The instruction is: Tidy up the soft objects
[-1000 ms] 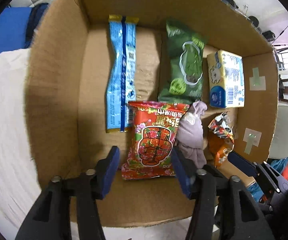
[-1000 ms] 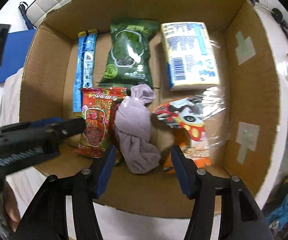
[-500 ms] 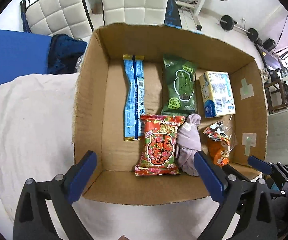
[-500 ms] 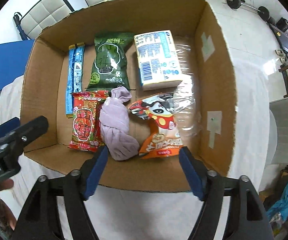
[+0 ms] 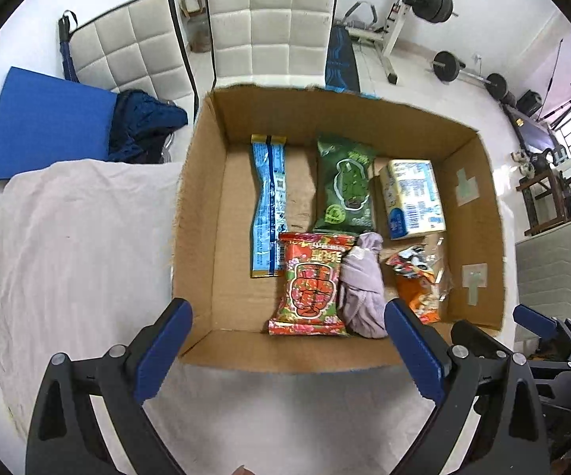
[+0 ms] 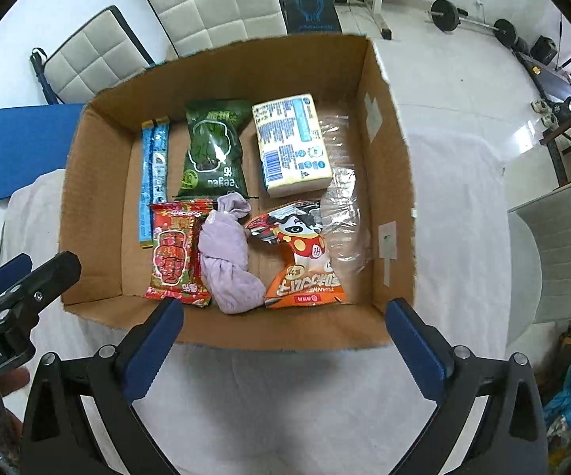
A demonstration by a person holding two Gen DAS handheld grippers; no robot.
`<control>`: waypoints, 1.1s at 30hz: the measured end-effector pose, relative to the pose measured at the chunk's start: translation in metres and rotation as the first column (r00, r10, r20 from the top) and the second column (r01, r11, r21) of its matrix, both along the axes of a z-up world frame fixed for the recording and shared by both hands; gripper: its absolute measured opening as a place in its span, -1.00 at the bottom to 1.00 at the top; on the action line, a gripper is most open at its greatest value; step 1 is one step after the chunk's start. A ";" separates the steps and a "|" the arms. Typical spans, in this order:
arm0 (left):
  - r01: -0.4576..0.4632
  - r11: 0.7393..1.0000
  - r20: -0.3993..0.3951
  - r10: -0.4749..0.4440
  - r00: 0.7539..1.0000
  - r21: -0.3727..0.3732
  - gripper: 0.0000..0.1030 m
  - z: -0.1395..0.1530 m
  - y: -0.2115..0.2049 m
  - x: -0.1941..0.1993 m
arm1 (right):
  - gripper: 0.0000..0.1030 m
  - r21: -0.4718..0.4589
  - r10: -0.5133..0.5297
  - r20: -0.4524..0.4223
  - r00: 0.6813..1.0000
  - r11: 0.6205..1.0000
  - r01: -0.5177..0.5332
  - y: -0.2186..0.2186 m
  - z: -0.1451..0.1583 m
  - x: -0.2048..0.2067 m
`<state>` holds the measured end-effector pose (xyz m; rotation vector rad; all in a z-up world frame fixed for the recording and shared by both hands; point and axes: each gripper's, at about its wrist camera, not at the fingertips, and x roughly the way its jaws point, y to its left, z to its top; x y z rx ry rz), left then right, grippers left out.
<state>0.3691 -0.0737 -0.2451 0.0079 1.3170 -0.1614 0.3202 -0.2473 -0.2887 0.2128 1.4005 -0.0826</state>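
Observation:
An open cardboard box stands on a white cloth. Inside lie a blue snack packet, a green packet, a yellow-blue tissue pack, a red packet, a knotted lilac cloth and an orange panda packet. My left gripper is open and empty, above the box's near wall. My right gripper is open and empty, also outside the near wall.
White padded chairs stand behind the table, with a blue mat and dark blue cloth at the left. Gym weights stand at the back. A crumpled clear plastic wrap lies in the box's right side.
Both grippers have pulled up and back out of the box and opened wider. The red packet and lilac cloth stay lying in the box.

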 end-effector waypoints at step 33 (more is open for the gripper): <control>0.031 0.999 0.309 -0.018 0.951 -0.036 0.93 0.235 0.019 -0.237 | 1.00 -0.007 0.008 0.398 0.917 1.000 -0.005 0.013 0.288 -0.278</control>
